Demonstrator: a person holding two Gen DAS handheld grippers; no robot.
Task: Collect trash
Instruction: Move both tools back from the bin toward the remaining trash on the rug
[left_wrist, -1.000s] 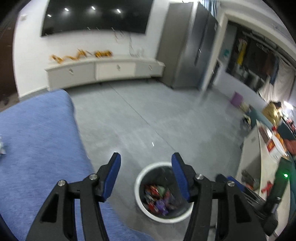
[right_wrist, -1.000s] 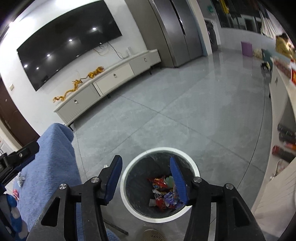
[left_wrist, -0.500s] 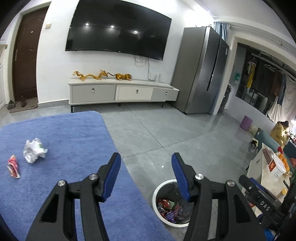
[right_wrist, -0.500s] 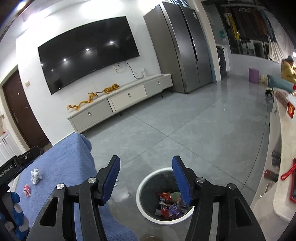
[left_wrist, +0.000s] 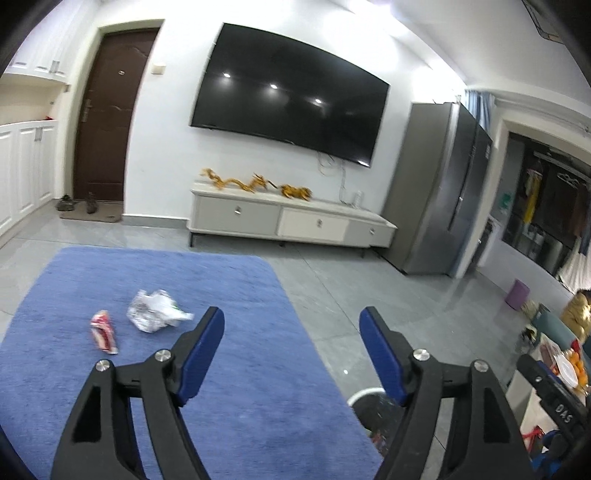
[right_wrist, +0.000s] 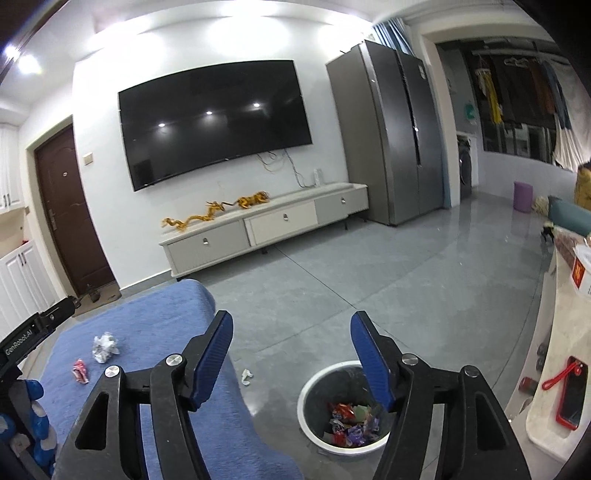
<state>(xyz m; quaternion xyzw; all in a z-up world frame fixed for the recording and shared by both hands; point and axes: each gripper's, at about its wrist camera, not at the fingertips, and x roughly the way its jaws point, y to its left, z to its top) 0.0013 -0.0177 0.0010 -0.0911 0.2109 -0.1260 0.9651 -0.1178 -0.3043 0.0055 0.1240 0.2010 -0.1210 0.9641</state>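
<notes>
While both tools hang empty over the room, we take stock: blue carpet (left_wrist: 110, 387) spread across the grey floor, white-rimmed trash bin (right_wrist: 314, 384) off its right edge with wrappers inside. Our left gripper (left_wrist: 291, 347) has its jaws opening, nothing between them; our right gripper (right_wrist: 291, 350) is opening too, bare, with the bin low and right of it. On the carpet lie the crumpled silver wrapper (left_wrist: 157, 310) and, just beside it, the red wrapper (left_wrist: 103, 334), long axis running roughly away from us. Both sit ahead and left of our left gripper, so we judge that hand nearer. A small white scrap (right_wrist: 246, 375) waits on the floor between carpet and bin.
</notes>
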